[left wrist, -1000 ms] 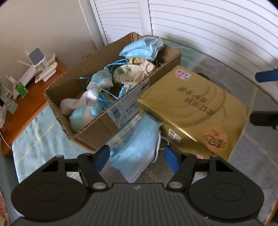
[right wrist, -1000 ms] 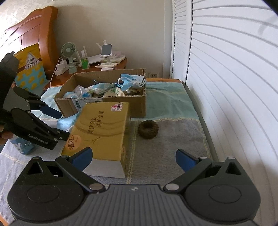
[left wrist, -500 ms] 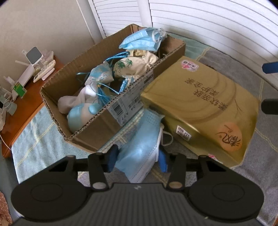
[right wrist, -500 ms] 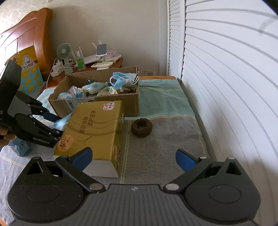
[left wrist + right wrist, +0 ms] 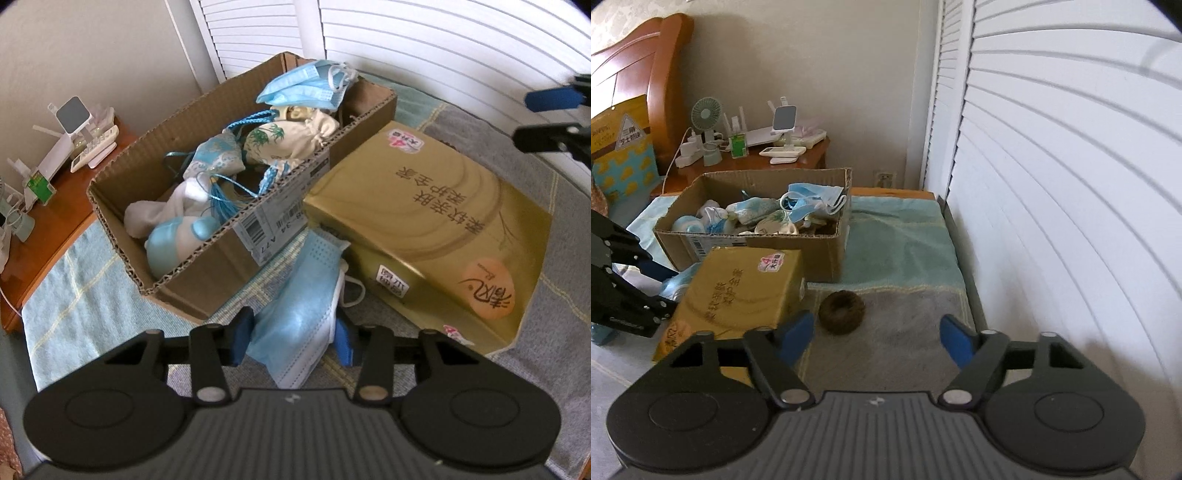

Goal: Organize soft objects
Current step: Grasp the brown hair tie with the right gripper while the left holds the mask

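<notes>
The left claw (image 5: 293, 341) is narrowed, both pads pinching the blue face mask (image 5: 303, 295) lying before the cardboard box (image 5: 207, 280). The right claw (image 5: 877, 338) is half spread and closing, empty, the brown ring (image 5: 842, 312) just ahead.

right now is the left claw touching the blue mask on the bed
Touching. The left wrist view shows both pads pressed against the mask, with the left claw clamped across its near end.
</notes>
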Action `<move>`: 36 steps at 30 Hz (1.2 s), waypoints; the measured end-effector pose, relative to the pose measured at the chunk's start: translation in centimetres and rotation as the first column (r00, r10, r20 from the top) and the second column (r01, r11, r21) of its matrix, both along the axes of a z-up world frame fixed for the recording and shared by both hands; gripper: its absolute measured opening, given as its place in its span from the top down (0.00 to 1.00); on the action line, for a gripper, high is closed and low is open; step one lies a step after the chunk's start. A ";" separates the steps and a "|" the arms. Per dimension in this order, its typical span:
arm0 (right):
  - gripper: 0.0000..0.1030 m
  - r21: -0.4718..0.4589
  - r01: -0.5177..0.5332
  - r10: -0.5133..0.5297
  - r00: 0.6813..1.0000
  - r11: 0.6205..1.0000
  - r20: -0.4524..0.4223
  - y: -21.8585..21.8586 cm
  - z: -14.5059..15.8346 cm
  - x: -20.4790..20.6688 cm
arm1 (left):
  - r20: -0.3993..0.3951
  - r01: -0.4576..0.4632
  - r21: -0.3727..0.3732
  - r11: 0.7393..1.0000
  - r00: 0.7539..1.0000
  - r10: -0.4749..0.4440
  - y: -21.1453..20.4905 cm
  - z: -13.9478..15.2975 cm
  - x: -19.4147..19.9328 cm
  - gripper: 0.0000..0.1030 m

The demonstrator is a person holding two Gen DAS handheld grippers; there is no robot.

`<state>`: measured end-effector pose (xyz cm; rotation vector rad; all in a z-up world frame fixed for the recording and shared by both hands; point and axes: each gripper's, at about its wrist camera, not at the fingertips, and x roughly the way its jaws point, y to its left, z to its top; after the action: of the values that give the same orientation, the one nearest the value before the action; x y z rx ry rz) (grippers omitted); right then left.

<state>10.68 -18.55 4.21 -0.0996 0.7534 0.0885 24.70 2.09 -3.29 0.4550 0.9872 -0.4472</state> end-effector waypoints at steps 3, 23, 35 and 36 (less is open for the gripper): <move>0.49 -0.010 -0.043 0.043 0.999 0.999 -0.009 0.0 -0.6 1.0 | -0.002 -0.002 -0.003 1.000 1.000 0.002 0.1 -0.1 0.1 0.57; 0.51 -0.072 -0.245 0.238 0.967 0.967 -0.093 0.9 -4.7 4.4 | -0.012 -0.011 -0.030 0.999 1.000 0.010 0.3 -0.2 0.4 0.57; 0.62 0.069 -0.096 0.108 0.974 0.993 -0.201 -0.1 -3.3 6.9 | -0.009 -0.005 -0.039 0.999 1.000 0.005 0.3 -0.2 0.6 0.56; 0.68 0.066 -0.076 0.089 0.971 0.995 -0.220 0.0 -3.2 7.4 | -0.007 -0.004 -0.039 0.999 1.000 0.004 0.3 -0.2 0.6 0.56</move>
<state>18.09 -18.60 1.04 -0.0671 0.9708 0.2026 25.26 2.39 -3.53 0.4163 0.9844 -0.4643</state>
